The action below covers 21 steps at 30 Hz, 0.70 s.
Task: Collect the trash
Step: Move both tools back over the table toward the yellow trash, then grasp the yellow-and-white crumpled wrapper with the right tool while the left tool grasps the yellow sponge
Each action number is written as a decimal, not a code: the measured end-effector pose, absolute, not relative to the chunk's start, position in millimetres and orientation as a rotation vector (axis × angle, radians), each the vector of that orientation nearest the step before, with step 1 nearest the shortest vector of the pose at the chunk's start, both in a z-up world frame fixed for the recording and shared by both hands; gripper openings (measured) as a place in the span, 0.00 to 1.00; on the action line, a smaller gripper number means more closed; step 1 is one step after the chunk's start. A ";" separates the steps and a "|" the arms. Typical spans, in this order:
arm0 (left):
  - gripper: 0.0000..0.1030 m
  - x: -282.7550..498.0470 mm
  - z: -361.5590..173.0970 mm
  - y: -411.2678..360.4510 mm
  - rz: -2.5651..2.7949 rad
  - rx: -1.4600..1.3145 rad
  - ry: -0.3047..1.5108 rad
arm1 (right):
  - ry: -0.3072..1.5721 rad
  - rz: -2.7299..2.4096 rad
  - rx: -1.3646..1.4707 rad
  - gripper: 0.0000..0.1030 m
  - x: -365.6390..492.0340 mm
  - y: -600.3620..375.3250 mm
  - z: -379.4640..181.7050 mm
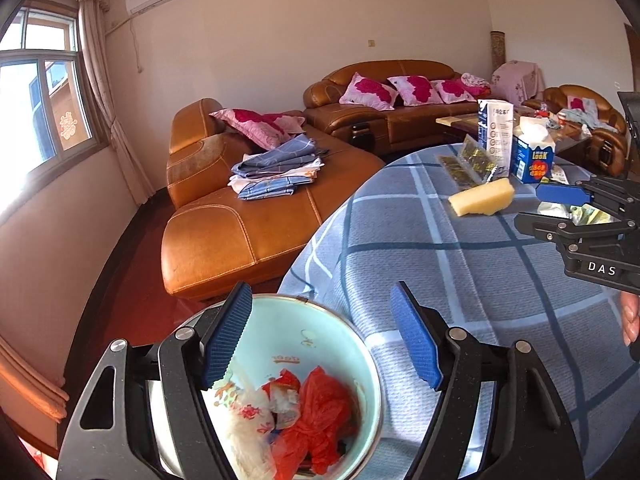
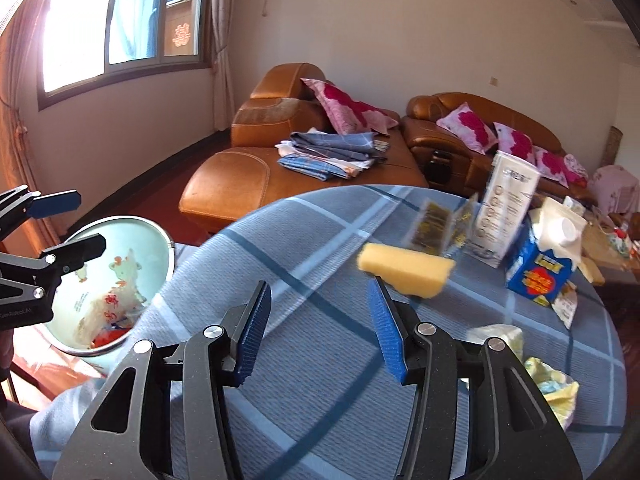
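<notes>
Left gripper (image 1: 320, 340), jaws spread and holding nothing, hovers over the rim of the pale enamel basin (image 1: 352, 332), which holds red plastic (image 1: 320, 408) and white wrappers beside the checked tablecloth (image 1: 480, 280). Right gripper (image 2: 318, 332), likewise released, points across the table; the yellow sponge (image 2: 406, 270) lies at its 1 o'clock, cartons (image 2: 536, 264) beyond, crumpled yellow wrapper (image 2: 556, 388) at 3 o'clock.

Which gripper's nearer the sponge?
Right. The right gripper is open just short of the sponge; the left gripper hangs back over the basin at the table edge.
</notes>
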<state>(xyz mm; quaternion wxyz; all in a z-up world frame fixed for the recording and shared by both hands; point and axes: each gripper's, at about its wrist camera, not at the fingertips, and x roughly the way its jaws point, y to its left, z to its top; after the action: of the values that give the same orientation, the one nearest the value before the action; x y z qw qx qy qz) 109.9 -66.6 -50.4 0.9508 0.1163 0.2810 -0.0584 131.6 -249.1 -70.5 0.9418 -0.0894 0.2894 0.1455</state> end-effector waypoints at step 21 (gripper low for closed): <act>0.73 152.1 -64.5 -157.7 -0.289 0.302 0.603 | 0.778 0.070 -0.139 0.54 126.2 -413.6 -98.9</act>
<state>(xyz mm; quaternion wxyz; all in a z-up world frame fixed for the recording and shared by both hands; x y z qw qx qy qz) 152.1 -157.7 -64.5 0.9335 0.1475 0.2946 -0.1414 126.2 -413.6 -98.9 0.9223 -0.0678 0.3791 0.0339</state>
